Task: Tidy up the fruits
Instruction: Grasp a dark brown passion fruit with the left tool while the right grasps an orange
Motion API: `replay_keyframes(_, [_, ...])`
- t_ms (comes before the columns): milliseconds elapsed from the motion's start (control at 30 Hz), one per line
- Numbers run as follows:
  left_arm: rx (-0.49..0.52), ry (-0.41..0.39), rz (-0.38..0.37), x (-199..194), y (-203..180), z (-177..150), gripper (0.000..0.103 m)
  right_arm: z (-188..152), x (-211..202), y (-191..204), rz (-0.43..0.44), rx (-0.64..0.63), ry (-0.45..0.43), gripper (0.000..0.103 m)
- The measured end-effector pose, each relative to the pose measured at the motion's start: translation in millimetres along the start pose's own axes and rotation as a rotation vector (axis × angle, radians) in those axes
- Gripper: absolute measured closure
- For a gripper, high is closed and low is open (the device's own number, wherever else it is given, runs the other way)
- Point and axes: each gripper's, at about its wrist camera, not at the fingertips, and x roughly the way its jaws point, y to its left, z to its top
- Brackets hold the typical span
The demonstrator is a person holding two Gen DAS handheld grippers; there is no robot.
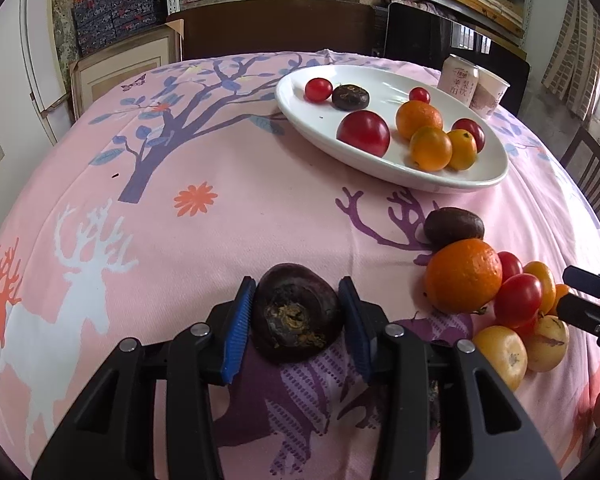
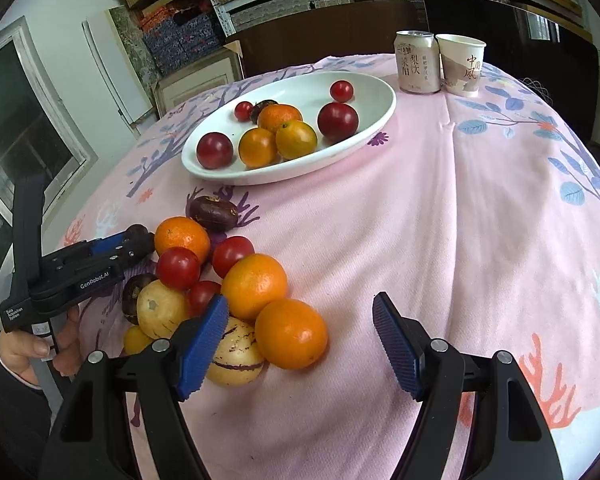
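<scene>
1. The white plate [image 1: 380, 168] lies well ahead and to the right of the left gripper [image 1: 298, 320] and already holds several pieces: red tomatoes, three oranges and one dark water chestnut [image 1: 350, 97].
2. The left gripper has its blue pads drawn in on both sides of a dark water chestnut [image 1: 296, 316] that sits low on the pink tablecloth [image 1: 260, 208]; they appear to press on it, so I judge this pickup under way.
3. A pile of fruit [image 2: 236, 288] is not yet sorted: oranges, tomatoes, yellow fruit and more chestnuts, just ahead and left of the right gripper [image 2: 300, 324].
4. The right gripper stands wide and empty, above bare cloth beside that pile.
5. Roughly half seems left.
</scene>
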Motion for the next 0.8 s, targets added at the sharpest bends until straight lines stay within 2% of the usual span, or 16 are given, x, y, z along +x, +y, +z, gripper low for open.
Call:
replay_keyframes(200, [0.011, 0.002, -0.015, -0.4, 1.4, -0.4, 0.061, -2.3, -23.8, 1.4, -0.066, -0.067, -0.036, 0.028])
replay_keyframes(333, [0.013, 0.006, -0.020, -0.4, 1.4, -0.5, 0.061, -13.8, -18.1, 9.6, -0.150, -0.170, 0.027, 0.029])
replay_keyframes(500, [0.016, 0.001, -0.015, -0.3, 0.8, -1.1, 0.061, -19.8, -0.6, 16.7, -0.190, -0.216, 0.082, 0.039])
replay_keyframes(567, [0.014, 0.001, -0.018, -0.3, 1.1, -1.4, 0.061, -16.6, 7.6, 23.6, -0.198, -0.251, 0.089, 0.049])
replay_keyframes(733, [0.009, 0.000, -0.028, 0.4, 1.2, -1.7, 0.061, -7.1, 19.9, 30.0, -0.162, -0.277, 0.081, 0.064])
replay_keyframes(800, [0.009, 0.000, -0.029, 0.8, 1.6, -1.8, 0.061, -6.3, 22.9, 29.5, -0.138, -0.278, 0.061, 0.065])
